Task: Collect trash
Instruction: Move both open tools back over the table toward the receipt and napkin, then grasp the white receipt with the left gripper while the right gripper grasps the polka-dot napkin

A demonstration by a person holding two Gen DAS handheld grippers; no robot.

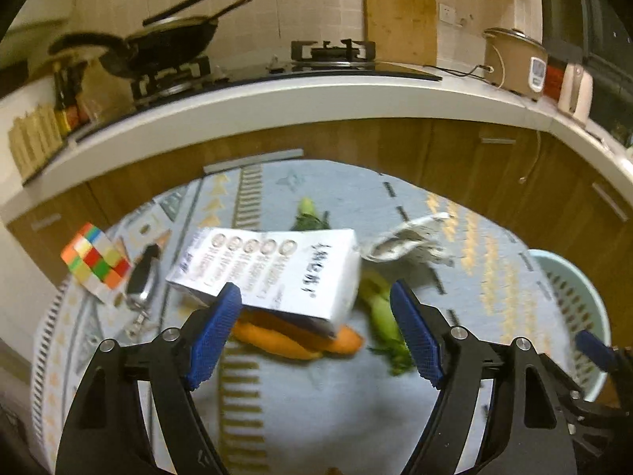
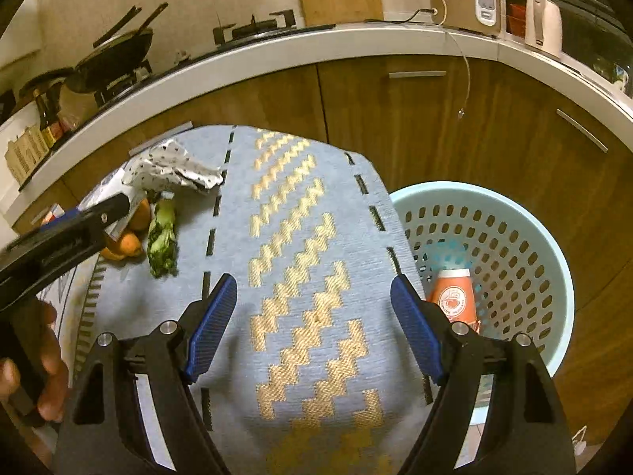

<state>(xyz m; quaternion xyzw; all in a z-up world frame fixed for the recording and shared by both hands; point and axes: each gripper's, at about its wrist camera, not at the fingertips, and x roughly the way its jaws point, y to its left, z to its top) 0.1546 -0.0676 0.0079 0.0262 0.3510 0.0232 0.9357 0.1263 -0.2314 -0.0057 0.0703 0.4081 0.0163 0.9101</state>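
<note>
While the left gripper [image 1: 315,310] hangs spread above the white box [image 1: 273,273] lying on carrots [image 1: 300,340] on the mat [image 1: 316,396], the box looks light, crushable; grip its long sides. Right gripper [image 2: 314,301] gapes empty beside the basket [image 2: 514,245].

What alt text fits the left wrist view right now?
The open left hand-held gripper frames a white carton lying over carrots on a blue patterned mat, greens, crumpled paper and a puzzle cube around it, a basket at right.
</note>
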